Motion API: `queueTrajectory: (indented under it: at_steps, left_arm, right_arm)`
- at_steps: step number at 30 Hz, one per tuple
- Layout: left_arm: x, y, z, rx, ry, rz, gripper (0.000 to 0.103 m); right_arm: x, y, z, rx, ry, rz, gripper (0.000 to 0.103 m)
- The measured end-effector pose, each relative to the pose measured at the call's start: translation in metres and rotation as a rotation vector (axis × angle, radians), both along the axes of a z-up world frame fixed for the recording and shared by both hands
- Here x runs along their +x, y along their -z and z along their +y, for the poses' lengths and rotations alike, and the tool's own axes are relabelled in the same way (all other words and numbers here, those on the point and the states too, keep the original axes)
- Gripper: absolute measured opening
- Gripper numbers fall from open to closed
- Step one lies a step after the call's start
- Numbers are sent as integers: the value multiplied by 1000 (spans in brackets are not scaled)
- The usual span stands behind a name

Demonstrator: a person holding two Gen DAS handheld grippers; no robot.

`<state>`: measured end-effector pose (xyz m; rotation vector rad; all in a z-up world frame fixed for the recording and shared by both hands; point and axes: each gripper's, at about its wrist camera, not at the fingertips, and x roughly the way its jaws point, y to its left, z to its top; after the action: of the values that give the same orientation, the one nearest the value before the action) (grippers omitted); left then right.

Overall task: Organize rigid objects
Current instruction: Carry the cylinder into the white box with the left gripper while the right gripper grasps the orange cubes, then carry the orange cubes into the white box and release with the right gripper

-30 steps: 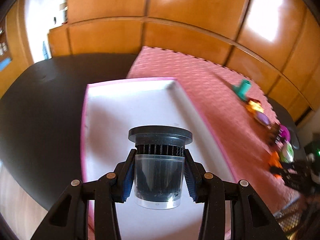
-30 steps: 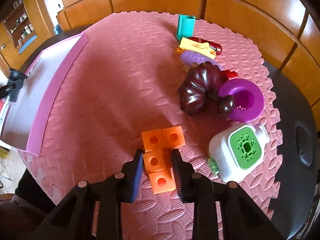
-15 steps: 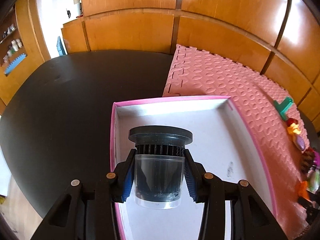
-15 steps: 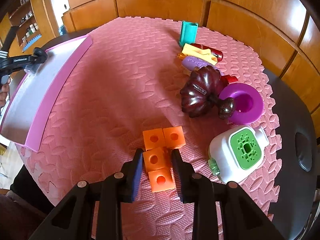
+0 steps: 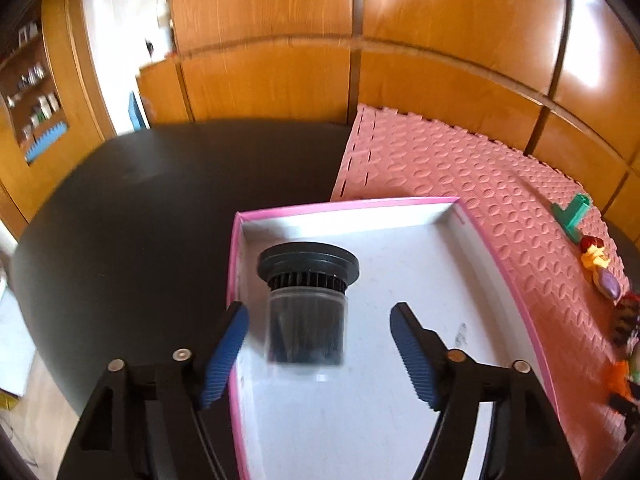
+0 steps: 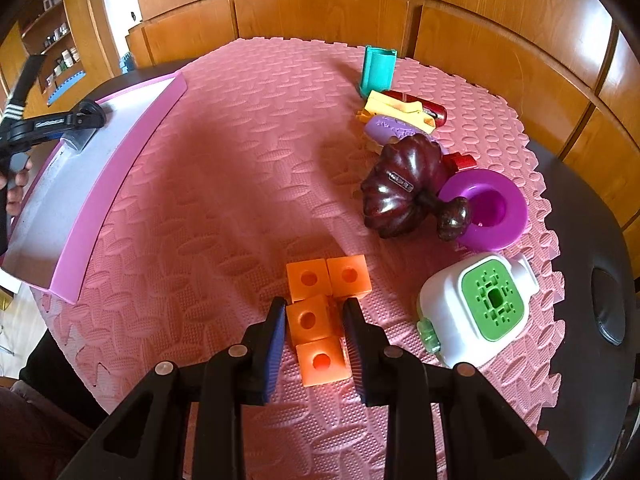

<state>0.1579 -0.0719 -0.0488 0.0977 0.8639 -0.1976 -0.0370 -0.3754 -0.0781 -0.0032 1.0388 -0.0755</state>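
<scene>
The left claw (image 5: pixel 318 334) stands spread wide over the pink-rimmed tray (image 5: pixel 508 276), its jaws clear of the black-capped clear jar (image 5: pixel 306 306), which sits blurred between them near the tray's far left corner. The right claw (image 6: pixel 314 330) is clamped on the orange block piece (image 6: pixel 320 312) on the pink mat (image 6: pixel 240 184), right of the tray.

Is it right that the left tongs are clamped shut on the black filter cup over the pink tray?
Not quite. The left tongs are open, jaws clear of the black filter cup on both sides, as the left wrist view shows. The cup is over the pink tray.
</scene>
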Motion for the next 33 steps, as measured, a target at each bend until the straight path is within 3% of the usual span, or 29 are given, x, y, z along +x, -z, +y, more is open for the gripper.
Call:
queueTrajectory:
  at_steps: [14, 22, 33]
  left_arm:
    - [-75, -31, 22, -65, -59, -77, 82]
    - [-92, -31, 28, -73, -61, -71, 82]
    - [-104, -30, 43, -70, -90, -74, 82]
  right_arm:
    - [1, 0, 2, 3, 58, -14, 27]
    - [5, 0, 6, 25, 96, -23, 27]
    - [29, -11, 42, 110, 42, -61, 27]
